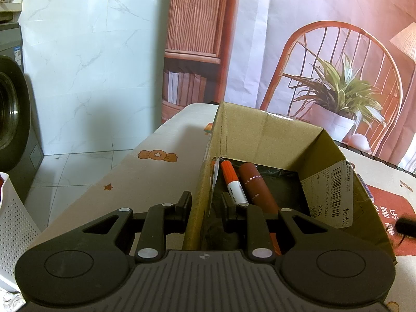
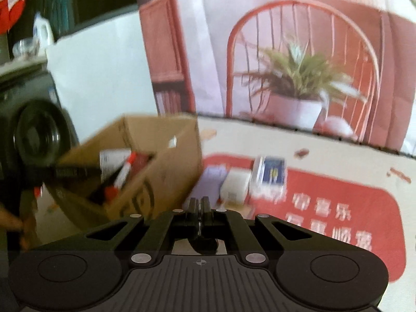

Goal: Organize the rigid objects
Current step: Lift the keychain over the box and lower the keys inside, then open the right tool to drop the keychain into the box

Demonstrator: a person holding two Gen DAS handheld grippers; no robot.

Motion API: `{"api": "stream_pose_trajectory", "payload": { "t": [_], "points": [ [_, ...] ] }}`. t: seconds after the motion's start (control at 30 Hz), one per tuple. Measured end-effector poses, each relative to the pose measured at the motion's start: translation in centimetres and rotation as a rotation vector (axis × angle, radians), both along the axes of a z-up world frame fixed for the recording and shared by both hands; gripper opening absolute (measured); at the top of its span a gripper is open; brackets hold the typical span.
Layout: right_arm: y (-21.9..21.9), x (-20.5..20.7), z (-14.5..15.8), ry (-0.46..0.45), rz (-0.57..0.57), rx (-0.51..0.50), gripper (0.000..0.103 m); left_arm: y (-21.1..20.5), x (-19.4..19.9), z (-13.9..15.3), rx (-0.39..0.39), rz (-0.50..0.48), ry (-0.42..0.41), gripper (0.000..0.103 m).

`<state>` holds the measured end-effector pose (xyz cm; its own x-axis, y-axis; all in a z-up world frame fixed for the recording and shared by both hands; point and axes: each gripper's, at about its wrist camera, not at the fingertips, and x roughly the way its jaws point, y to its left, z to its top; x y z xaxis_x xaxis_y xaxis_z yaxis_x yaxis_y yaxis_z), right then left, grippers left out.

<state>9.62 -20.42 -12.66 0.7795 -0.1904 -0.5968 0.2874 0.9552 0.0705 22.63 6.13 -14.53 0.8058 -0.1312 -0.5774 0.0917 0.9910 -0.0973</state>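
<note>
An open cardboard box (image 1: 270, 135) stands on the table. In it lie an orange-capped white marker (image 1: 231, 179) and a dark red tube (image 1: 256, 187). My left gripper (image 1: 206, 205) is shut on the box's left wall, one finger outside and one inside. The blurred right wrist view shows the same box (image 2: 156, 166) at the left, tilted, with the left gripper (image 2: 65, 174) on its rim. My right gripper (image 2: 200, 208) is shut, hanging above the table to the right of the box with nothing visible between its tips. Beyond it lie a blue small box (image 2: 271, 174) and a white small box (image 2: 235, 184).
The table cover (image 1: 156, 171) is cream with candy prints and a red patch (image 2: 364, 208). A washing machine (image 1: 10, 114) and a white perforated basket (image 1: 13, 221) stand left of the table. A black fuzzy thing (image 1: 408, 226) lies right of the box. A printed backdrop hangs behind.
</note>
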Motion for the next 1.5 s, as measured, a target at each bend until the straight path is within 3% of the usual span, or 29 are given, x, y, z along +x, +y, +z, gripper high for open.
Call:
{"api": "stream_pose_trajectory", "payload": {
  "t": [0.43,0.83,1.03,1.5],
  "points": [
    [-1.3,1.4,6.1,-0.187,0.002,-0.007,0.002,0.0,0.0,0.0,-0.002,0.000,-0.001,0.025],
    [2.4,5.8,9.5,-0.282,0.159,-0.003,0.002,-0.1,0.0,0.0,-0.008,-0.004,0.001,0.025],
    [4.0,7.1,8.9,-0.253,0.208,0.019,0.002,0.0,0.1,0.0,-0.010,-0.004,-0.001,0.025],
    [4.7,10.2,3.3,-0.046,0.224,0.064,0.002,-0.1,0.1,0.0,-0.007,-0.002,-0.002,0.025]
  ]
}}
